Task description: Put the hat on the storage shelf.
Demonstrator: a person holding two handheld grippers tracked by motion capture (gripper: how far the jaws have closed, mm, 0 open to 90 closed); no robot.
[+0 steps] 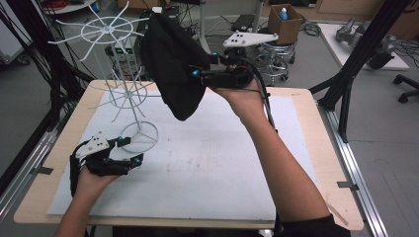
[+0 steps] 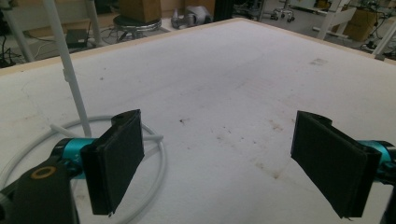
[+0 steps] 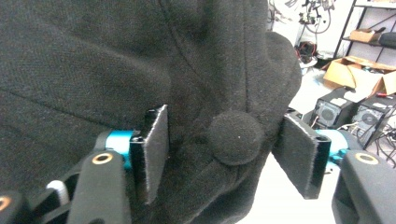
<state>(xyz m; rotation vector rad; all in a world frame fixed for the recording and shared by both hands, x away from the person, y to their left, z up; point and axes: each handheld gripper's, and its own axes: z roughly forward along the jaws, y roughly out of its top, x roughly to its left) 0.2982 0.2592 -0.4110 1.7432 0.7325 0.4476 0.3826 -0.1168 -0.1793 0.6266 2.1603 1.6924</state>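
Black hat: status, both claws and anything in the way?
Right claw shut on black hat, held up beside the white rack. Left claw open, empty, low by the rack's base ring. White mat bare between them.

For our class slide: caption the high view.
Right gripper lifts a black hat beside a white wire rack; left gripper waits open.

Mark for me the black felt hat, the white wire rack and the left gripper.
Black felt hat [image 1: 170,64], high view, on the middle of its crown.
White wire rack [image 1: 106,30], high view, on the hub of its top ring.
Left gripper [image 2: 217,158], left gripper view, midway between its two open fingers.
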